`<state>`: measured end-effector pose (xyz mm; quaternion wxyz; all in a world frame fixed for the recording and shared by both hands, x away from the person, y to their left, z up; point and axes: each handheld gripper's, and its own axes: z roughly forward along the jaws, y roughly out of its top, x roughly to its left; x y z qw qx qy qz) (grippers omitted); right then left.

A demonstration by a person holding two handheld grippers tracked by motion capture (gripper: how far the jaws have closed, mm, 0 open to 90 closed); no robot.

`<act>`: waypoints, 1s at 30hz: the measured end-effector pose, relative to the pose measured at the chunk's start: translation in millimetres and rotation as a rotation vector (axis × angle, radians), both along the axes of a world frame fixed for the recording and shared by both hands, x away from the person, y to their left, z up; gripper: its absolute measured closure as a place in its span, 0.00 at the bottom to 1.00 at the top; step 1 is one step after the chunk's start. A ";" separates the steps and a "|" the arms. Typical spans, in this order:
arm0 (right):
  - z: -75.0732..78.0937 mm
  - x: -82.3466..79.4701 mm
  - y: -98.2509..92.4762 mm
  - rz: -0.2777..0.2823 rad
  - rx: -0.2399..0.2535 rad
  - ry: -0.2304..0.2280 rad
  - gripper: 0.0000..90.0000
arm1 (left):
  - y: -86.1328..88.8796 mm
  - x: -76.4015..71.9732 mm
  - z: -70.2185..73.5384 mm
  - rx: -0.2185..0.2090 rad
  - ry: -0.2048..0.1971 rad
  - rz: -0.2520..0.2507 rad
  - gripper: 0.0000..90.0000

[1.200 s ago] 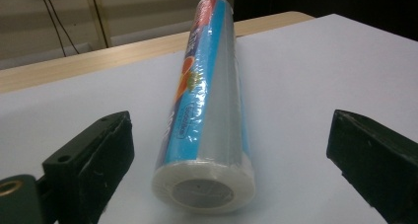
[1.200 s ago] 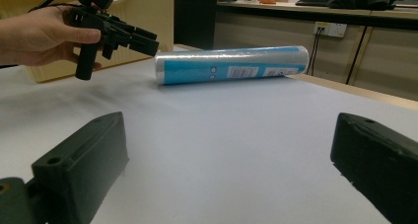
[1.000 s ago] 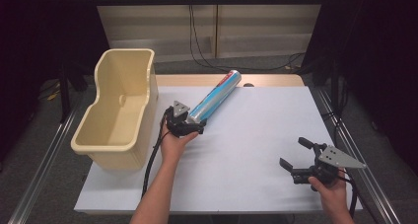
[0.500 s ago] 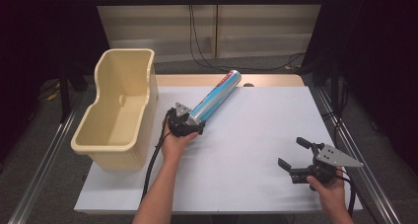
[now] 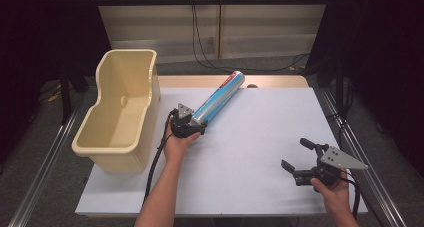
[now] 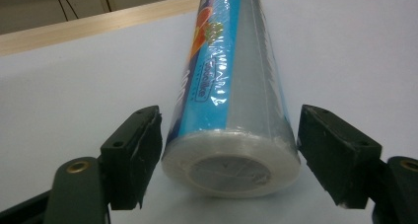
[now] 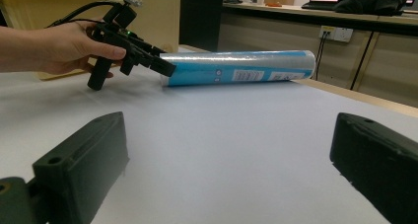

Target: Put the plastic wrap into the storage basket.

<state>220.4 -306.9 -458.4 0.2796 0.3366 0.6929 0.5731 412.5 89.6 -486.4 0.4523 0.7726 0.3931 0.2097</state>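
The long blue-and-clear wrapped roll (image 5: 217,100) lay flat on the white bench (image 5: 260,152), slanting from its near end by the left hand up toward the far wooden edge, just beside the cream plastic bin (image 5: 120,112) that stood at the bench's left side. The left tool (image 5: 192,127) sat at the roll's near end, and its jaws had just been closing with the roll between them. In the left gripper view the roll's round end (image 6: 231,155) stood between the two black pads (image 6: 135,152); the left pad lay against or almost against the film, while on the right a thin gap might have remained, so a firm grip could not be confirmed. The right tool (image 5: 298,155) was held low over the bench's near right corner, well apart from the roll, its jaws spread wide with nothing between them. From the right gripper view, the left hand (image 7: 69,44) and its tool (image 7: 162,66) showed at the roll's end (image 7: 236,68), the roll resting on the bench surface with the bin behind.
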 end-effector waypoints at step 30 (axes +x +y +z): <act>0.1 8.4 2.8 0.023 0.001 0.000 0.01 | -9.5 5.9 10.9 0.061 0.090 -0.014 0.36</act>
